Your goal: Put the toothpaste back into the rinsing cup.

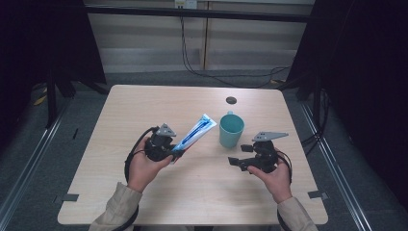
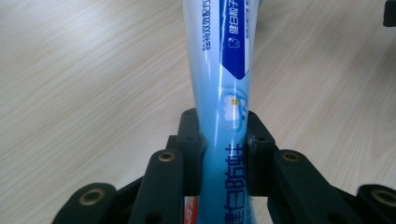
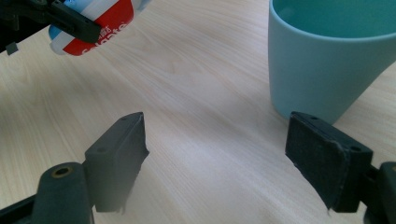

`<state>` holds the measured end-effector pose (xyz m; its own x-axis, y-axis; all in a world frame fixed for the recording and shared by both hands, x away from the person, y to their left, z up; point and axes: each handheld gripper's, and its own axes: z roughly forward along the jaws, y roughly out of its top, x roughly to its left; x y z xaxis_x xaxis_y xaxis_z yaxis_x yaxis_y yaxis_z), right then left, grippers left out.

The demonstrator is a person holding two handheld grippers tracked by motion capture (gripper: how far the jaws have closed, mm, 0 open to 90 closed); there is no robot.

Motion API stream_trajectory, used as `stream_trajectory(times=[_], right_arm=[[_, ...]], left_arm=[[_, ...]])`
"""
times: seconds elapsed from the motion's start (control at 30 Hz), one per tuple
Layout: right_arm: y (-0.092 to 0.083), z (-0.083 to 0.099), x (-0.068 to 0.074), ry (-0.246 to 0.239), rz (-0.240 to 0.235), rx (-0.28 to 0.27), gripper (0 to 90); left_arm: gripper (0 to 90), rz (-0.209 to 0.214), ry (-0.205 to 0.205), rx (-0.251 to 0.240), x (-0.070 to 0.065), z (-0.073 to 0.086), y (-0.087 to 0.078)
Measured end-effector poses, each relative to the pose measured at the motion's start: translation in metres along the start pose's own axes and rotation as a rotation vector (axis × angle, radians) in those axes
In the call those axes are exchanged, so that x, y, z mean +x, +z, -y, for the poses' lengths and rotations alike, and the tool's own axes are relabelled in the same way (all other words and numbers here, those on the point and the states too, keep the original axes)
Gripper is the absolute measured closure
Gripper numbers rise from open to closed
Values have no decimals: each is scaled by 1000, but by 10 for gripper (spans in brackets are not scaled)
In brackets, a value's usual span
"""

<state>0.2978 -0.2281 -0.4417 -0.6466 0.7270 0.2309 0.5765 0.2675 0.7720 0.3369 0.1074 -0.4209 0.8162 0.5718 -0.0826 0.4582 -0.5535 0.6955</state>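
Observation:
A blue and white toothpaste tube (image 1: 196,132) is held off the table, slanting up toward the teal mug (image 1: 231,129). My left gripper (image 1: 174,153) is shut on the tube's lower part; in the left gripper view the two pads (image 2: 189,140) press the tube (image 2: 224,79) from both sides. The right gripper (image 1: 239,161) sits just below the mug, open, with nothing between its jaws. In the right gripper view the mug (image 3: 327,56) stands at the upper right beyond the right pad (image 3: 322,158), and the tube's red end (image 3: 100,25) shows at the upper left.
The light wooden table (image 1: 144,106) has a dark round hole (image 1: 231,100) near its far edge behind the mug. Cables hang behind the table. A hand and beige sleeve hold each gripper from the near edge.

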Motion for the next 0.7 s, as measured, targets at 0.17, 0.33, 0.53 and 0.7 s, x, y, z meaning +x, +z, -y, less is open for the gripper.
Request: stream_trajectory(times=[0.17,0.33,0.53,0.7], right_arm=[[0,-6,3,11,-11,-6,203],[1,-8,4,16,-24,-21,206],[2,-15,8,18,-51,-42,211],[5,-20,11,19,-64,-43,211]], left_arm=[[732,11,3,-14,-5,-5,3],[731,8,6,-21,-6,-6,4],[731,9,19,-29,-10,-11,4],[731,8,30,-27,-12,-13,5]])
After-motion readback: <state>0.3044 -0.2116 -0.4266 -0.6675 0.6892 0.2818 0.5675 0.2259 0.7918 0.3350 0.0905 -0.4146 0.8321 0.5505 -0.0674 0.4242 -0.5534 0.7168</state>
